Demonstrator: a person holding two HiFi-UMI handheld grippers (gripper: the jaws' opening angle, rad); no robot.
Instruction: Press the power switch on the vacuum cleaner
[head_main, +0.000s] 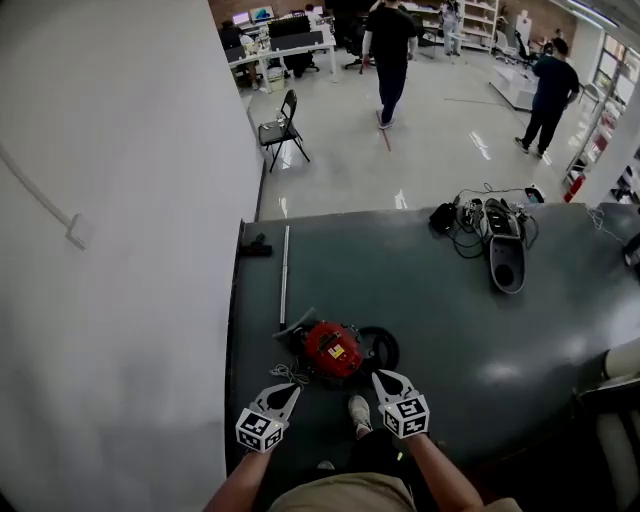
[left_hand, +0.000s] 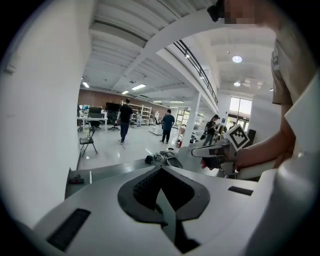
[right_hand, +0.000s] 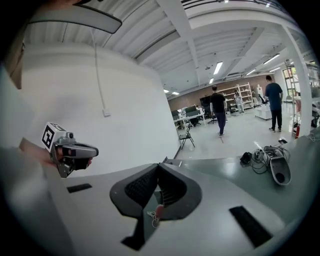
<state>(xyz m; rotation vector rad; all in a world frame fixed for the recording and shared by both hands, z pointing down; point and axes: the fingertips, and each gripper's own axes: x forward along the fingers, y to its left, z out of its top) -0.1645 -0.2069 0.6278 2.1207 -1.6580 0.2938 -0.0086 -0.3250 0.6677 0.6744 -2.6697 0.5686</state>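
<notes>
lying on the dark green surface (head_main: 420, 290), the vacuum cleaner (head_main: 333, 348) has a round red body with a yellow label and a black ring beside it. the left gripper (head_main: 287, 391) and the right gripper (head_main: 386, 380), near it, have jaws closed on nothing.

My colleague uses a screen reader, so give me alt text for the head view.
A red vacuum cleaner sits on a dark floor mat, just ahead of the left gripper and right gripper, both shut. A white wall fills the left side.
</notes>
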